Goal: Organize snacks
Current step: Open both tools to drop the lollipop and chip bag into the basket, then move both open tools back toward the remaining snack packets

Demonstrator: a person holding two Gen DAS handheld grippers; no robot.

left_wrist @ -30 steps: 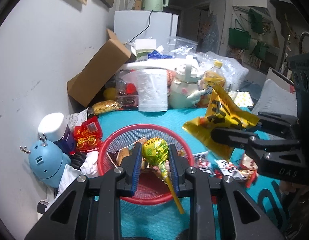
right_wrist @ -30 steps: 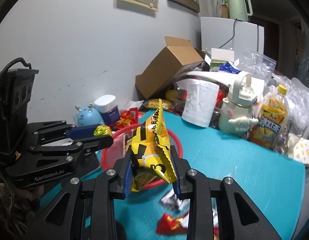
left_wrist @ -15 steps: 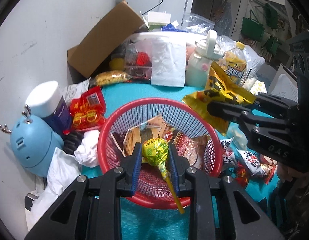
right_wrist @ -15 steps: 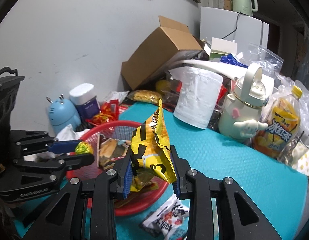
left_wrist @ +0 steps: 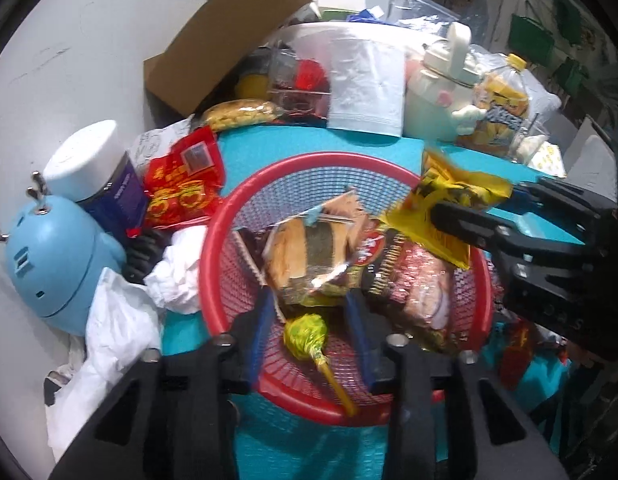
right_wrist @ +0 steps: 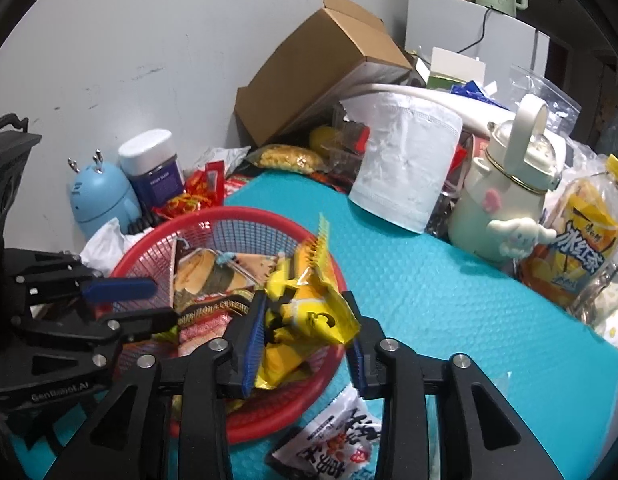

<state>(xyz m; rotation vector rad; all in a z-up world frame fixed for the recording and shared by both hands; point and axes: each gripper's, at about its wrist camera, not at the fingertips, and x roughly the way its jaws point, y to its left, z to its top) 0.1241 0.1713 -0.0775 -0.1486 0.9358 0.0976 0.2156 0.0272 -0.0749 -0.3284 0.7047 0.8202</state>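
The left gripper (left_wrist: 309, 316) hangs over the near rim of the red basket (left_wrist: 229, 216), its jaws spread wide; the green lollipop (left_wrist: 307, 336) lies between them, touching neither, on the basket mesh. The right gripper (right_wrist: 307, 330) is over the basket's right side, jaws apart too. The yellow snack bag (right_wrist: 305, 312) sits between them, and it seems to rest on the packets below, though the blur makes contact with the pads hard to judge. A sandwich-print packet (left_wrist: 305, 248) lies mid-basket. A white packet with red print (right_wrist: 333, 436) lies on the teal tabletop (right_wrist: 429, 288) just outside the rim. Farther back stand a cream kettle-shaped bottle (right_wrist: 505, 208) and a cardboard box (right_wrist: 317, 68).
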